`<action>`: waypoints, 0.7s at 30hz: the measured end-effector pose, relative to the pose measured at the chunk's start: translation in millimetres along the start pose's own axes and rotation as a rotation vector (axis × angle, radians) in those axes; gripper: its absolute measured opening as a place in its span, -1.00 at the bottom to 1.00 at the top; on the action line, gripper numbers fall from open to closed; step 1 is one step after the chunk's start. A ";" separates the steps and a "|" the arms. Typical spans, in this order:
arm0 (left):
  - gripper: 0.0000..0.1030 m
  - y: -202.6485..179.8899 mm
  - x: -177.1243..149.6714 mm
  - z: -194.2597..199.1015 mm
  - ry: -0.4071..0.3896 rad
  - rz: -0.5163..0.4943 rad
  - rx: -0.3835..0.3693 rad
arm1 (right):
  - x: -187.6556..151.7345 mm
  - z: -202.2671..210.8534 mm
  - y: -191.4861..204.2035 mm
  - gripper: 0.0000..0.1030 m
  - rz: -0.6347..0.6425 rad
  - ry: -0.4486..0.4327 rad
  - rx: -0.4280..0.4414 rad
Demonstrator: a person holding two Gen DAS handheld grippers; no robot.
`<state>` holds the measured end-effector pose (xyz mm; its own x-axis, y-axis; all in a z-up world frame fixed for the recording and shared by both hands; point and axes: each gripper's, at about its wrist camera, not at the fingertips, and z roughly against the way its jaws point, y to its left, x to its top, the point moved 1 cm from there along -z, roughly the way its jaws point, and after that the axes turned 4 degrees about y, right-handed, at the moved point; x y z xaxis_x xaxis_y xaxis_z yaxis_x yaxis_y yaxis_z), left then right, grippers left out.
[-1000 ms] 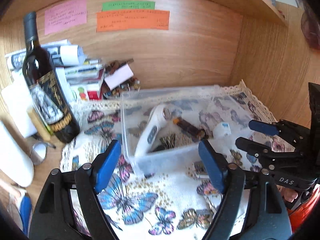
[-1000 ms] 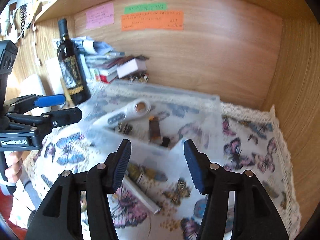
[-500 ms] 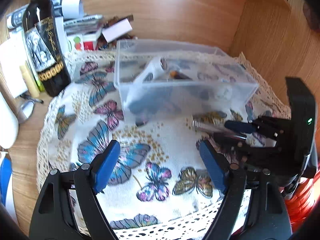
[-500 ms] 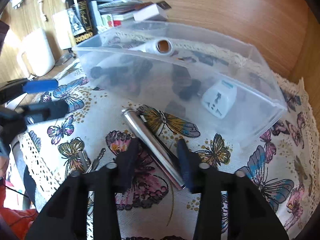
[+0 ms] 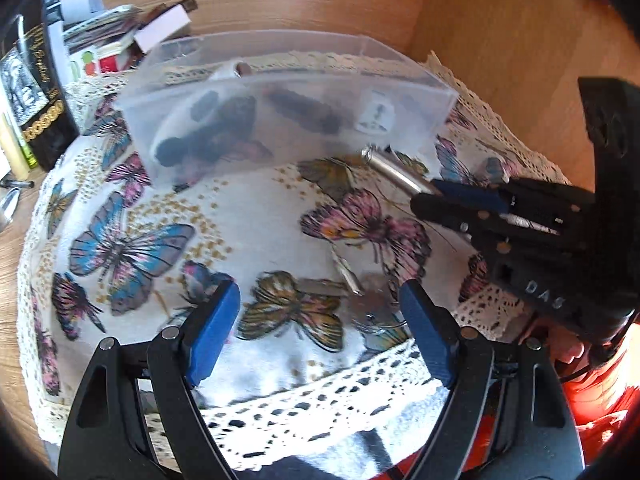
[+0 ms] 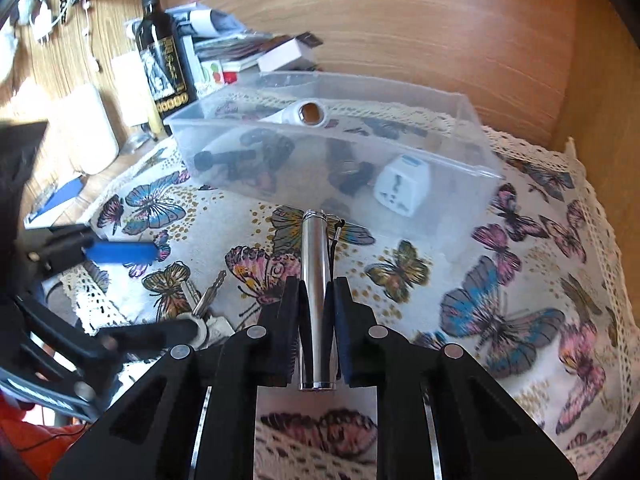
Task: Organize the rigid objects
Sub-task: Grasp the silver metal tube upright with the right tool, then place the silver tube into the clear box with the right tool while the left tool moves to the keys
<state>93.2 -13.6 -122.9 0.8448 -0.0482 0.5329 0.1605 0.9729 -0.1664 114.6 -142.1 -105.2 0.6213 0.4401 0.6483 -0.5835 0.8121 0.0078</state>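
Observation:
My right gripper [image 6: 316, 296] is shut on a silver metal cylinder [image 6: 315, 256] and holds it just above the butterfly cloth, in front of the clear plastic bin [image 6: 472, 120]. The cylinder [image 5: 394, 170] and right gripper [image 5: 452, 200] also show in the left wrist view. The bin [image 5: 400, 56] holds a white thermometer [image 6: 300, 114], a white plug adapter [image 6: 402, 186] and dark items. My left gripper [image 5: 320, 320] is open over a bunch of keys [image 5: 352, 280], which also shows in the right wrist view [image 6: 204, 304].
A wine bottle [image 6: 160, 52] stands left of the bin beside stacked books and boxes [image 6: 240, 48]. Wooden walls close the back and right. The butterfly cloth [image 6: 520, 280] covers the table, with a lace edge [image 5: 320, 396] at the front.
My right gripper closed on the silver cylinder and lifted it slightly. My left gripper pulled back and down toward the keys near the cloth's front edge.

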 end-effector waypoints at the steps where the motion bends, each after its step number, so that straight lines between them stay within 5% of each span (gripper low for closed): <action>1: 0.70 -3.2 -1.0 -1.4 -0.002 -0.008 0.008 | -1.2 2.4 -0.8 -0.71 -0.001 -0.004 -0.006; 9: 0.78 -24.7 -0.7 -11.4 -0.001 -0.084 0.046 | -9.5 10.6 -12.5 -0.71 -0.043 -0.017 -0.028; 15: 0.19 -27.9 0.0 -12.1 -0.035 -0.123 0.071 | -9.4 17.1 -11.5 -0.71 -0.044 -0.046 -0.036; 21: 0.18 -21.4 1.2 -7.2 -0.043 -0.091 0.065 | -2.9 33.7 -5.7 -0.71 -0.028 -0.109 -0.037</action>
<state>94.5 -36.0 -124.7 0.8055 -0.1289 0.5783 0.2010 0.9776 -0.0620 98.5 -160.9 -81.4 0.5756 0.3746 0.7269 -0.5460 0.8378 0.0005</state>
